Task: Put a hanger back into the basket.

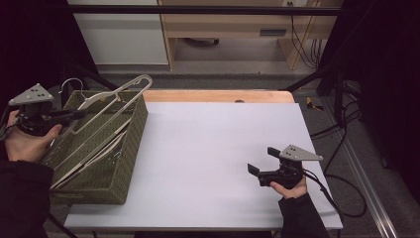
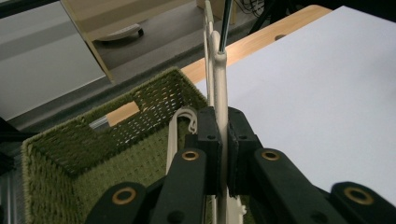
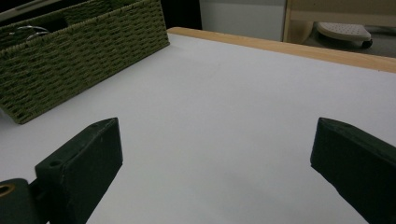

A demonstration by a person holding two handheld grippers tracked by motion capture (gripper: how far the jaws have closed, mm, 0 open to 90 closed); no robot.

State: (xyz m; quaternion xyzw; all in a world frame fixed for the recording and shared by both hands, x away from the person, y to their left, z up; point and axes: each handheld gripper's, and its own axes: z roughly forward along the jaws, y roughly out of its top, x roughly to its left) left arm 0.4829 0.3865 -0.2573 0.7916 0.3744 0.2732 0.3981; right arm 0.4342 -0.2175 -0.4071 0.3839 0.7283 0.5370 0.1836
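The left tongs (image 2: 223,154) clamp a cream plastic hanger (image 1: 111,96) — its long axis points upper right, over the green woven basket (image 1: 126,163); the right tongs (image 1: 263,167) stand wide open, empty.

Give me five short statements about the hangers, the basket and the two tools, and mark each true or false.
1. The left tool is shut on a cream hanger. True.
2. The right tool holds a hanger. False: its jaws stand open over the bare white table top.
3. The green woven basket sits at the left side of the table. True.
4. The held hanger lies flat on the table top. False: it is over the basket, its far end sticking up past the rim.
5. More hangers lie inside the basket. True.
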